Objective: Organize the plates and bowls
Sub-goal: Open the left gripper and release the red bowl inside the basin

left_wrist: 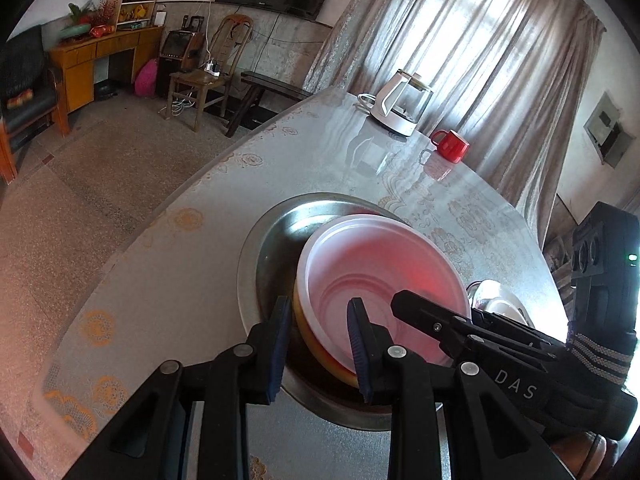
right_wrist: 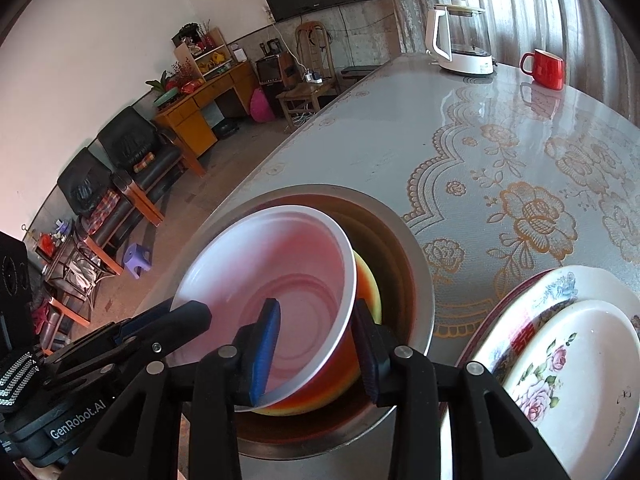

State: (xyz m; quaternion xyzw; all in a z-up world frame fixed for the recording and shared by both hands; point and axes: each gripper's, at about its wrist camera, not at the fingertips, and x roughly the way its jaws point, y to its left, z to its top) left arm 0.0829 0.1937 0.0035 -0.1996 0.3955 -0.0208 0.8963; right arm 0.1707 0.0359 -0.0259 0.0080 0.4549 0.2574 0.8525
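Metal basin (right_wrist: 420, 300) sits near the table (right_wrist: 360, 140) edge; open tabletop beyond it. Inside, a red bowl with white interior (right_wrist: 280, 280) is nested in a yellow bowl (right_wrist: 370, 280). Left gripper (left_wrist: 320, 344) and right gripper (right_wrist: 316, 352) both clamp its rim. Floral plates (right_wrist: 560, 360) just beside.

Three bowls are nested: one steel bowl (right_wrist: 420, 292), one orange bowl (right_wrist: 366, 280), one white bowl (right_wrist: 280, 252). Two plates (right_wrist: 580, 344) are stacked. One kettle (right_wrist: 460, 36), one red mug (right_wrist: 544, 68).
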